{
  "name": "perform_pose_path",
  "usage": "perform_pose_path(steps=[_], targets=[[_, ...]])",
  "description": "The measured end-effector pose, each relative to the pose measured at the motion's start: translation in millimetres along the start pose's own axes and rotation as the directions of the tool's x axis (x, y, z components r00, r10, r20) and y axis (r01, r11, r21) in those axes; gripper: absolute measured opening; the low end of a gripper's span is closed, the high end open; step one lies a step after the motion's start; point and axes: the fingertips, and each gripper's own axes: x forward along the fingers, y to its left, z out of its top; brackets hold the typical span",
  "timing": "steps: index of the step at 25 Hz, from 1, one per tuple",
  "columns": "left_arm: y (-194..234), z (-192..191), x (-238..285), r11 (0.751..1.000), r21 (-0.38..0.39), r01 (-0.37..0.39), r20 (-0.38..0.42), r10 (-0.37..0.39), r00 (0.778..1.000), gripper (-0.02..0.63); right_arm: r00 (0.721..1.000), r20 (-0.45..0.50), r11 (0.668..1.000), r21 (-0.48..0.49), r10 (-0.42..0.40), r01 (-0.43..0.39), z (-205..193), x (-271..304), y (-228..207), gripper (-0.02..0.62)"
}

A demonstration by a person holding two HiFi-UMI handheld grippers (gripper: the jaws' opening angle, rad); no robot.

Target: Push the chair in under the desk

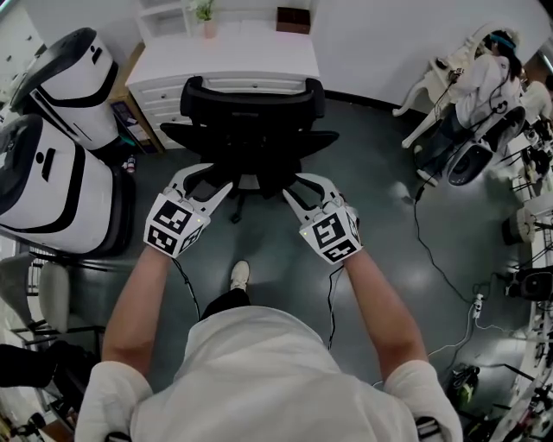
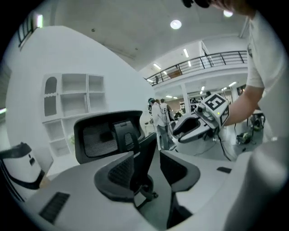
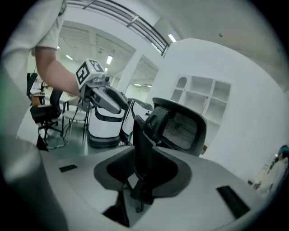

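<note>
The chair (image 1: 251, 121) stands square in front of you with its back toward you and its front toward the white counter (image 1: 251, 56). From the head view the top of the backrest lies just at the counter's front edge; how far the seat reaches underneath you cannot tell, since the backrest covers it. Its base stands on the dark floor (image 1: 380, 198).

Your left claw (image 1: 210, 179) sits low behind the backrest on its left side, and your right claw (image 1: 304, 186) matches it on the right side. Both point forward and slightly down. The left claw's jaws stand wide apart and hold nothing; the backrest shows edge-on in the gap beyond the pads. The right claw's jaws are also apart, a little less so, with the same dark edge lined up between them, and the pads do not press on it.

On the counter's far side stand a small potted plant (image 1: 206, 15) and a dark box (image 1: 294, 19), with drawers (image 1: 160, 97) at its left end. Two white-and-black machines (image 1: 60, 129) stand on your left, just beside the chair. Your shoe (image 1: 239, 275) shows on the floor below the claws, and another person (image 1: 484, 82) sits far off to the right.
</note>
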Motion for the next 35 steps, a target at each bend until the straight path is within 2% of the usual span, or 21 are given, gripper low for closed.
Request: perform_pose_path(steps=[5, 10, 13, 22, 30, 35], targets=[[-50, 2, -27, 0.988, -0.154, 0.015, 0.060, -0.006, 0.998, 0.115, 0.993, 0.119, 0.977, 0.209, 0.019, -0.043, 5, -36, 29, 0.059], [-97, -5, -53, 0.979, -0.201, 0.018, 0.057, -0.006, 0.998, 0.035, 0.989, 0.147, 0.947, 0.314, 0.022, -0.068, -3, -66, 57, 0.037], [-121, -10, -69, 0.975, -0.220, 0.033, 0.045, -0.023, 0.999, 0.000, 0.988, 0.152, 0.934, 0.346, 0.033, -0.085, -4, -82, 78, 0.026], [-176, -31, -105, 0.953, -0.275, 0.130, 0.046, -0.122, 0.991, -0.003, 0.988, 0.155, 0.908, 0.412, 0.006, -0.070, -4, -126, 140, 0.005], [-182, -52, -175, 0.947, -0.277, 0.165, 0.033, -0.162, 0.986, -0.003, 0.992, 0.128, 0.881, 0.472, -0.022, -0.041, 5, -144, 196, 0.005], [-184, -68, -219, 0.954, -0.244, 0.175, 0.019, -0.176, 0.984, -0.003, 0.992, 0.120, 0.868, 0.495, -0.041, -0.024, 23, -150, 235, 0.005]])
